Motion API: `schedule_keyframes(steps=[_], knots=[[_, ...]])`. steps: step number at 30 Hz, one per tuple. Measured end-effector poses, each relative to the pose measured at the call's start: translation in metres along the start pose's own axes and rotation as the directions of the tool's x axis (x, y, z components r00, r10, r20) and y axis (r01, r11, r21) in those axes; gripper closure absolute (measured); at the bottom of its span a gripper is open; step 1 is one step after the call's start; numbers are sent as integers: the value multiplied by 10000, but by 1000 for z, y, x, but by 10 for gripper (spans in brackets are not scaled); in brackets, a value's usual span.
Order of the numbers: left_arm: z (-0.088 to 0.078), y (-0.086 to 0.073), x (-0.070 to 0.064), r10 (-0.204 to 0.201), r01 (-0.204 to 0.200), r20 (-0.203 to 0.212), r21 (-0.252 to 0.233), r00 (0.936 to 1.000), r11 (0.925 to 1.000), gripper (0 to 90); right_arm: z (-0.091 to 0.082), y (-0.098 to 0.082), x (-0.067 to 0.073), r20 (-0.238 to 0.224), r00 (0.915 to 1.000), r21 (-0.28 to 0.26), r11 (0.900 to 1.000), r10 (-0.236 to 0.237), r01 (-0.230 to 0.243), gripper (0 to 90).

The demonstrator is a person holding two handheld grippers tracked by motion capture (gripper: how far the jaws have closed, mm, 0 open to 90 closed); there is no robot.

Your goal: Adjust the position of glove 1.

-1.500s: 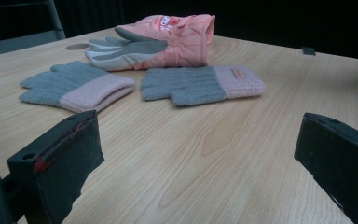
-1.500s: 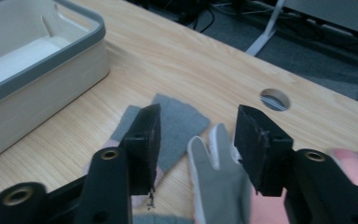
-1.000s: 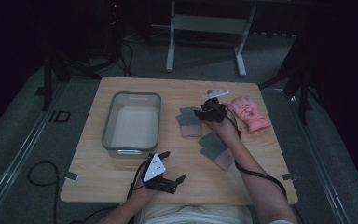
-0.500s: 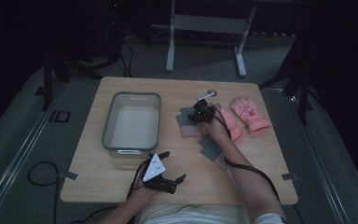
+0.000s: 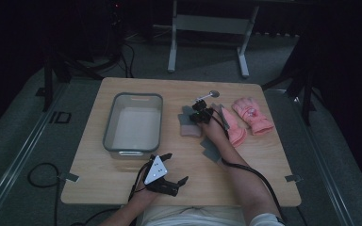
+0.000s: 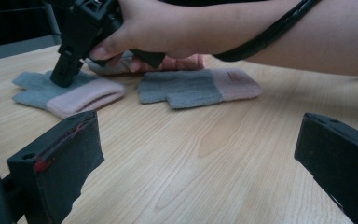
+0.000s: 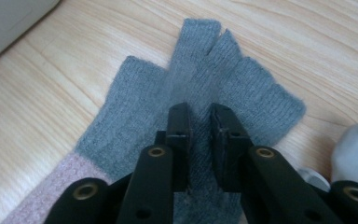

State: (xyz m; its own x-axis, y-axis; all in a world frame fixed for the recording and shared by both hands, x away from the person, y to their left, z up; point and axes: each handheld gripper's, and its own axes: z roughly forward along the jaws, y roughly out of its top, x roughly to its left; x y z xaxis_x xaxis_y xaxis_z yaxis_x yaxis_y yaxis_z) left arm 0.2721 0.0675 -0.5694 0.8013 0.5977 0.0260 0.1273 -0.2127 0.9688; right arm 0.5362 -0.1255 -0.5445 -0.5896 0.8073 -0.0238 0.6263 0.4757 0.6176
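A grey fingerless glove (image 5: 188, 124) with a pink cuff lies flat at the table's middle. My right gripper (image 5: 199, 115) points down onto it. In the right gripper view the jaws have just been closing, and the gripper (image 7: 200, 112) pinches a ridge of the glove's (image 7: 135, 116) grey knit between its tips. The left gripper view shows that gripper (image 6: 67, 70) standing on the glove (image 6: 74, 93). A second grey glove (image 5: 210, 149) (image 6: 191, 88) lies nearer me, under the right forearm. My left gripper (image 5: 176, 167) (image 6: 196, 154) rests near the front edge, open with nothing between its jaws.
A grey plastic tub (image 5: 134, 99) stands left of the gloves, with nothing in it that I can see. Two pink gloves (image 5: 252, 114) lie at the right, one partly under the right hand. Something pale (image 7: 354, 149) sits just beside the grey glove.
The right gripper has moved left from the pink gloves and down onto the grey glove, and its jaws have narrowed. The left gripper has stayed put.
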Motion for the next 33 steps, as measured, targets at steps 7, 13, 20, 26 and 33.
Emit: schedule_keyframes(steps=[7,13,20,26,33], knots=[[0,0,1,-95,96,81,-37,9999,9999,1,-17,10,18,-100,9993,-260,9990,364,-366,807],[0,0,0,-71,72,70,-89,10000,9999,2,-85,23,38,-123,9999,-1301,9915,-29,13,808],[-1,-1,1,-63,63,32,-184,10000,9998,1,-170,1,65,-291,9996,-2802,9600,-68,-16,809],[-1,-1,-1,-11,15,131,-324,9999,9995,1,-189,-41,88,-210,9997,-2861,9582,-148,82,808],[-1,-1,-5,319,-320,-30,-296,9995,9991,1,-149,-86,96,-279,9992,-1568,9871,290,-330,807]])
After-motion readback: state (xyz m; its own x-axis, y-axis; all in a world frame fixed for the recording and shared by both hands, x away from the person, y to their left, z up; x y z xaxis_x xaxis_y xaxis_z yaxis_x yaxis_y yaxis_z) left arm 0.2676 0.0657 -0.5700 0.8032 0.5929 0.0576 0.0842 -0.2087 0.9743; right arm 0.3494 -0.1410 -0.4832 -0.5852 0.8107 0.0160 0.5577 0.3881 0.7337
